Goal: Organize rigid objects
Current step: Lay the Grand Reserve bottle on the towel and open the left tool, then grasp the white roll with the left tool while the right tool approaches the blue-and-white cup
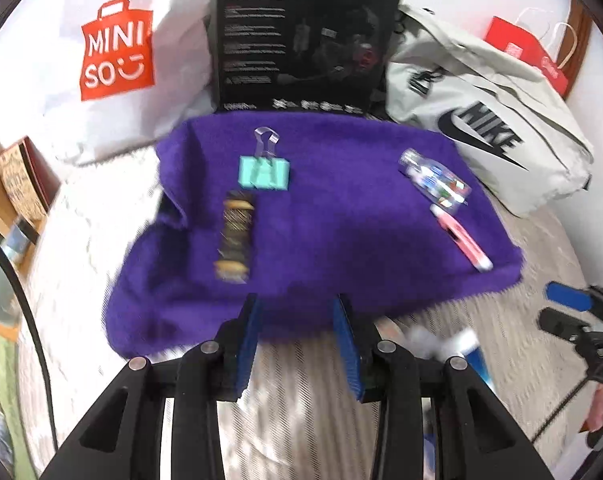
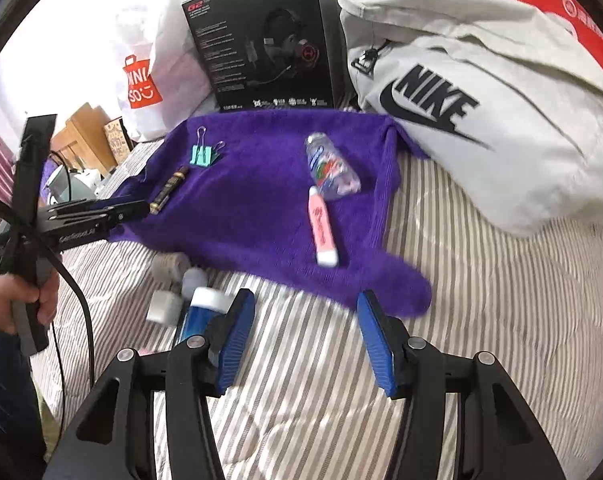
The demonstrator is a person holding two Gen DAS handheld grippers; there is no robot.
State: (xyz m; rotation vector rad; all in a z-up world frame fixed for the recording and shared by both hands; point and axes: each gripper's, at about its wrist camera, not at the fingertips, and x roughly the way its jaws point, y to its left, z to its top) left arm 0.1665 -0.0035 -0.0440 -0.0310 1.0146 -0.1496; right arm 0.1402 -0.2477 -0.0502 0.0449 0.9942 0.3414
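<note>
A purple towel [image 1: 321, 220] [image 2: 253, 208] lies on the striped bed. On it lie a teal binder clip [image 1: 264, 173] [image 2: 202, 156], a dark gold-patterned tube [image 1: 235, 236] [image 2: 168, 190], a clear small bottle [image 1: 435, 180] [image 2: 333, 168] and a pink tube [image 1: 463, 240] [image 2: 323, 226]. My left gripper [image 1: 297, 312] [image 2: 129, 210] is open and empty at the towel's near edge. My right gripper [image 2: 305, 308] [image 1: 561, 308] is open and empty over the bed, just short of the towel. Off the towel lie a blue tube with a white cap [image 2: 205, 308] and small grey-white items [image 2: 169, 268].
A black headset box [image 1: 301, 36] [image 2: 265, 40] stands behind the towel. A white Miniso bag [image 1: 113, 52] [image 2: 141, 84] is at the back left, a grey Nike bag [image 1: 481, 128] [image 2: 481, 100] at the right, a red paper bag [image 1: 529, 56] behind it.
</note>
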